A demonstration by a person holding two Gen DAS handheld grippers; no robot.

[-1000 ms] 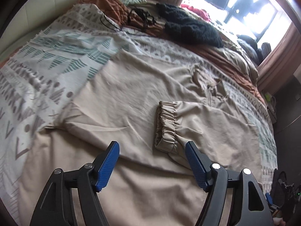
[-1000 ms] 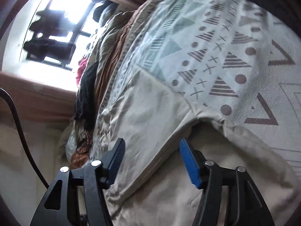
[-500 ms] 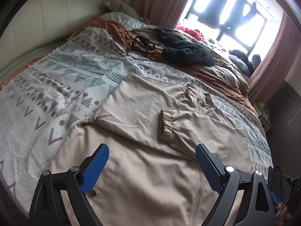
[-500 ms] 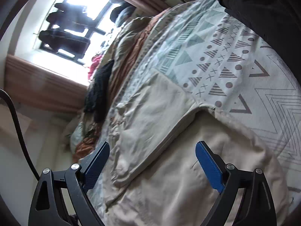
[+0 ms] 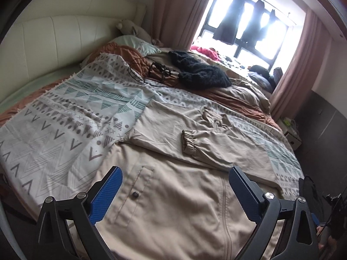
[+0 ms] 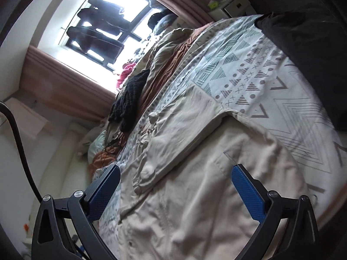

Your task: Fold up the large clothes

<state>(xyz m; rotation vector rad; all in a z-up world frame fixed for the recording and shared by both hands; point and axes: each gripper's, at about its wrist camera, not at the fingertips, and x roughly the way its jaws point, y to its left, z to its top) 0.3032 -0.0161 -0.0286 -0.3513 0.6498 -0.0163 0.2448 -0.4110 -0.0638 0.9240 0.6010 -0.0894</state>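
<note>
Blown-out window backlight, dim foregrnd, fisheye-warped edges.

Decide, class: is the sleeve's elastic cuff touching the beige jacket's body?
Touching. The left wrist view shows the cuff lying folded flat across the beige jacket, no gap beneath.

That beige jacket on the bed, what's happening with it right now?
A person holding a gripper in each hand is folding the beige jacket spread on the patterned bedspread. One sleeve is already folded across the chest, its elastic cuff lying on top. The left gripper and right gripper hang above the jacket's lower part, fingers opening wide, nothing between them.
</note>
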